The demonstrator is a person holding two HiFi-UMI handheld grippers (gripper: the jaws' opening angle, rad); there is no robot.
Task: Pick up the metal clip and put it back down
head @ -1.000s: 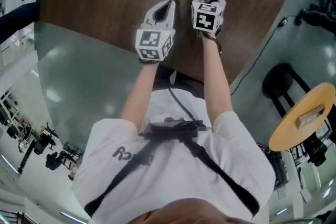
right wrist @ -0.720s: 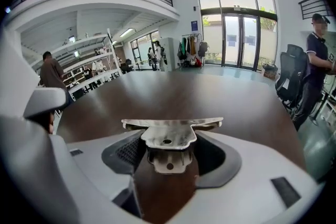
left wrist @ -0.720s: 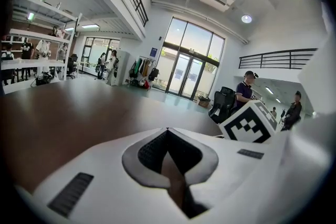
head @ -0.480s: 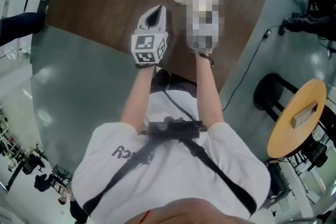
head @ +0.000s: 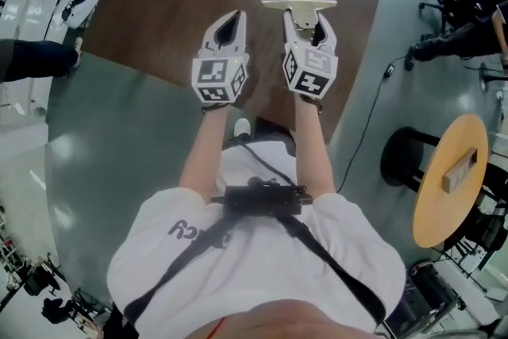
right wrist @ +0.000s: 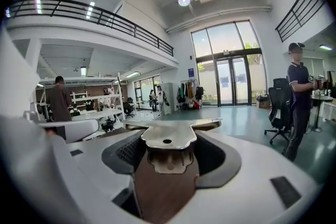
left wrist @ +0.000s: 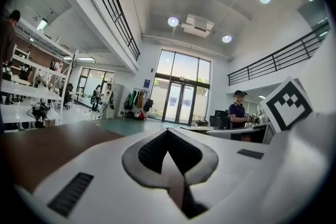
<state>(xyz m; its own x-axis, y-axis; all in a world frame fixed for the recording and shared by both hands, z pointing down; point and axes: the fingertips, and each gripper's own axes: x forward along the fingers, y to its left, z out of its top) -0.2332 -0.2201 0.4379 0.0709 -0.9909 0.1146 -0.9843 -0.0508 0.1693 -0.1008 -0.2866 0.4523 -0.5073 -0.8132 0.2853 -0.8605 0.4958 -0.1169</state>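
The metal clip point(head: 299, 6) is a shiny T-shaped piece with a wide flat bar across its far end. My right gripper point(head: 305, 21) is shut on its stem and holds it over the dark brown table point(head: 175, 4). In the right gripper view the clip point(right wrist: 169, 135) sticks out between the jaws, with its small hole showing. My left gripper point(head: 229, 18) hovers just left of it at the same height. It is shut and holds nothing; its pads point(left wrist: 184, 165) meet.
The table's right edge point(head: 359, 52) lies close to the right gripper. On the floor to the right are a black stool point(head: 413, 159), a round yellow tabletop point(head: 456, 179) with a small block, and a cable point(head: 373, 115). A person point(right wrist: 298, 97) stands ahead.
The head view has swung, so the table sits differently in the frame. My right gripper has drawn back level with the left one, with the clip still in it.
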